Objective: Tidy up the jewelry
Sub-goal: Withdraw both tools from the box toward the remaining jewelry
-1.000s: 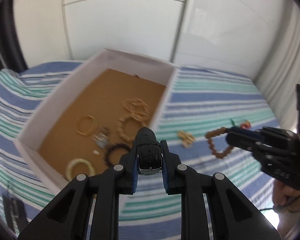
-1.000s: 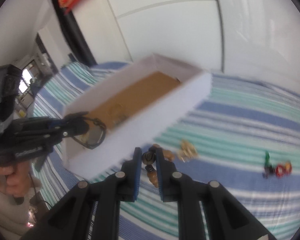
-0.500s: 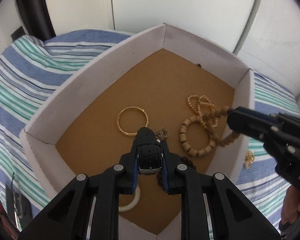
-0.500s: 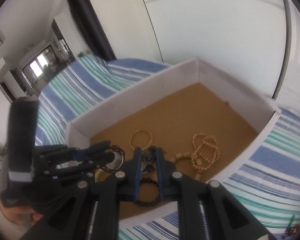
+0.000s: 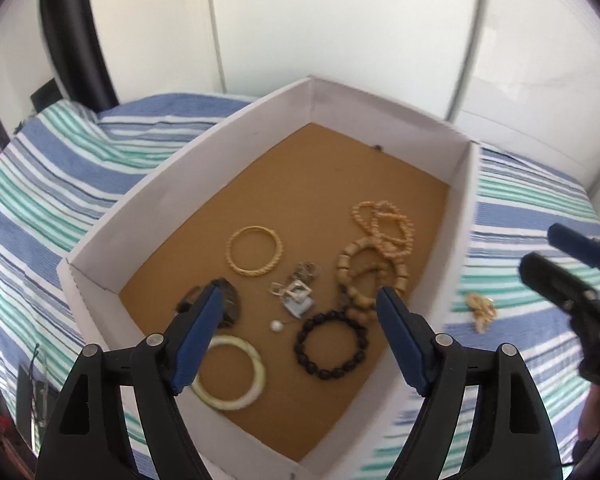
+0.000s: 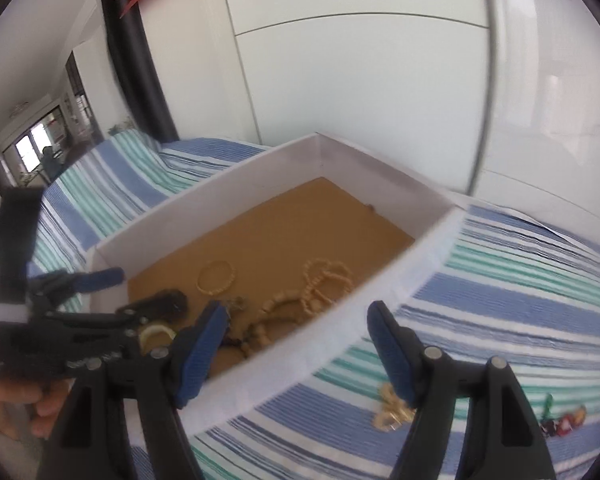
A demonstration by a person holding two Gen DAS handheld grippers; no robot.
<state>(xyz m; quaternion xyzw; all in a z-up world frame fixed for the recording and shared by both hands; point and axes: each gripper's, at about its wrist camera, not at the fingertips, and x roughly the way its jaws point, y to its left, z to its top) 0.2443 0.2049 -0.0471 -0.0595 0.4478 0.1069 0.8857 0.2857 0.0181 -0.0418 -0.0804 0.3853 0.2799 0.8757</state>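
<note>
Both my claws have just been opening. The left gripper (image 5: 298, 312) has its jaws apart over the white box (image 5: 100, 280), nothing between them; the black watch (image 5: 220, 304) lies on the box floor by the near-left wall. The right gripper (image 6: 296, 320) also stands spread and empty, over the box's near-right wall. The bracelets sit mid-box: the gold bangle (image 5: 255, 252), the black bead bracelet (image 5: 332, 344), the pale ring (image 5: 230, 372).

Still outside the box is the gold trinket (image 6: 392, 410), on the striped bedspread (image 6: 520, 292) just off the right wall, with the red-green charm (image 6: 560, 424) further right. I'd guess the trinket is light, loose and floppy, so pinch its bunched middle. The cloth is soft and may snag. White wardrobe doors (image 6: 360, 80) stand behind.
</note>
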